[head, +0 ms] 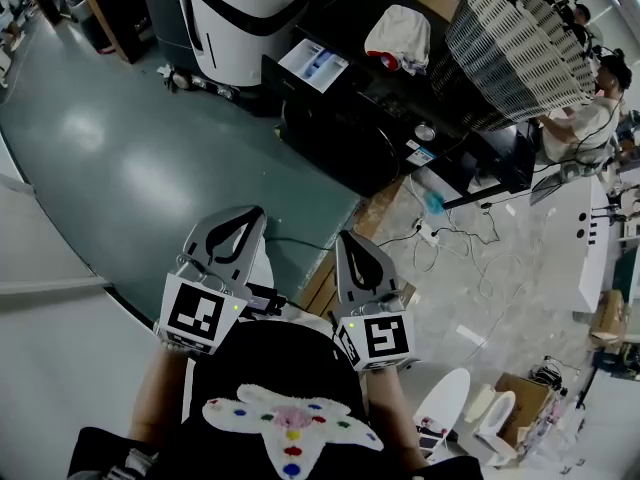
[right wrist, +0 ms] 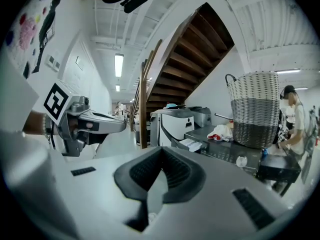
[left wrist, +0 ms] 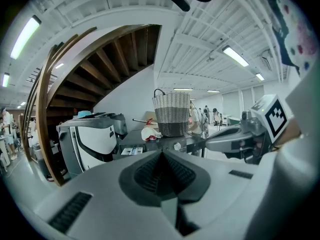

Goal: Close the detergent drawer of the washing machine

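The dark washing machine (head: 350,118) stands a few steps ahead, across the green floor. A round knob (head: 425,131) sits on its front. A dark box, likely the open detergent drawer (head: 495,163), sticks out from its right end; it also shows as the drawer (right wrist: 277,170) in the right gripper view. A woven laundry basket (head: 515,43) and a white cloth (head: 398,36) rest on top. My left gripper (head: 232,230) and right gripper (head: 358,253) are held side by side close to my body, both shut and empty, far from the machine.
A white and black machine (head: 240,18) stands left of the washer, beside a wooden staircase (right wrist: 195,49). Cables and a power strip (head: 428,233) lie on the pale floor to the right. A person (head: 585,118) works at the far right. White tables (head: 590,238) line that side.
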A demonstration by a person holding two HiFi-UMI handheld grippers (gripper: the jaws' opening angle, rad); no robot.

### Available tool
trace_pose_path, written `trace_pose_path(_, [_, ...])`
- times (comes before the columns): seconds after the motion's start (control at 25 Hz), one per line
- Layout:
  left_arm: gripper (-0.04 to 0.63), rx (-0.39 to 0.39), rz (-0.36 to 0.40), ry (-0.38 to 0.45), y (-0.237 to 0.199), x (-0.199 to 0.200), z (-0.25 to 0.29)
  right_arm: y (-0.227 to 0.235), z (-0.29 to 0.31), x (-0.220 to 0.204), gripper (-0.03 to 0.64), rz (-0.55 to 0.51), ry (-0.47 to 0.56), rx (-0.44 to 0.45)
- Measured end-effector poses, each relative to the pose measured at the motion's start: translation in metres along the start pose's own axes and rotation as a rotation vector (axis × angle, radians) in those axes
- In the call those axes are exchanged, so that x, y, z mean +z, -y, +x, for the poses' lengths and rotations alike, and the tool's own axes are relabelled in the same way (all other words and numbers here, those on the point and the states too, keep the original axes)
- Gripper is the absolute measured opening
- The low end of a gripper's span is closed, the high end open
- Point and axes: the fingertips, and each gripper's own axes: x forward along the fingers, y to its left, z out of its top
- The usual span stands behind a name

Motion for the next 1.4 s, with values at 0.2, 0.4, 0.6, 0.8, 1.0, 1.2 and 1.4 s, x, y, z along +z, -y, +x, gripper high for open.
trace_pose_path(0.2, [0.011, -0.040, -0.008, -0.001, -0.033, 0.002, 0.036, 0.015, 0.039, 0.010, 0.003, -0.002, -0.008, -0.034])
trace_pose_path(0.4, [0.011, -0.094, -0.005, -0.014, -0.072, 0.010, 0.076, 0.036, 0.090, 0.022, 0.003, 0.005, -0.031, -0.074])
trace_pose_path(0.6, [0.011, -0.119, -0.006, -0.022, -0.117, 0.023, 0.111, 0.052, 0.135, 0.039, 0.003, 0.025, -0.037, -0.114])
trace_pose_path(0.8, [0.011, -0.148, -0.004, -0.023, -0.151, 0.033, 0.141, 0.066, 0.173, 0.054, 0.003, 0.033, -0.042, -0.149])
trace_pose_path(1.0, [0.011, -0.183, -0.003, -0.018, -0.183, 0.041, 0.171, 0.079, 0.210, 0.068, 0.003, 0.037, -0.045, -0.186])
trace_pose_path(1.2, [0.011, -0.212, 0.000, -0.015, -0.209, 0.046, 0.199, 0.089, 0.248, 0.081, 0.003, 0.034, -0.042, -0.205])
trace_pose_path(1.4, [0.011, -0.222, 0.010, -0.019, -0.233, 0.045, 0.219, 0.098, 0.278, 0.085, 0.003, 0.039, -0.042, -0.222])
